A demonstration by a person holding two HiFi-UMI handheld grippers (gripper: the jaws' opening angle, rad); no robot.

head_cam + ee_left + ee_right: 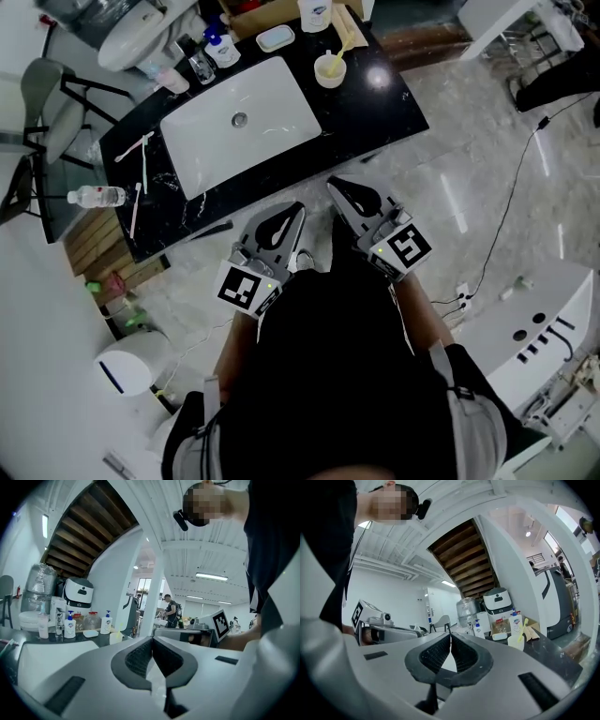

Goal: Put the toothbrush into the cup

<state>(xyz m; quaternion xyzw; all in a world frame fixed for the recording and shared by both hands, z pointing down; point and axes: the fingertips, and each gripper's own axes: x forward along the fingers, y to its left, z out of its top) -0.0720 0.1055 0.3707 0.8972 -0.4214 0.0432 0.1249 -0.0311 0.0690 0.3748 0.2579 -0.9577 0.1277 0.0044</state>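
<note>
A black tabletop (384, 105) carries a white sink (211, 136), and the cup (329, 71) stands on the tabletop just past the sink's far right corner. The yellow toothbrush (344, 44) already stands in the cup, leaning against the rim with its upper end tilted away from the sink. The right gripper view shows the same pair at the tabletop's edge, the toothbrush (523, 630) slanting up out of the cup (516, 642). A pale soap dish (275, 38) lies behind the sink, with a pump bottle (223, 49) beside it. A water bottle (97, 197) lies on its side near the tabletop's left end, close to a few thin white sticks (137, 208); whether those are more brushes I cannot tell. Both grippers are held low in front of the person, over the floor (459, 192) at the near edge of the tabletop and well apart from the cup. The left gripper (296, 208) points toward the sink, and in its own view its jaws are pressed together with nothing between them (152, 641). The right gripper (334, 184) sits just beside it, its jaws likewise closed and empty (450, 637).
</note>
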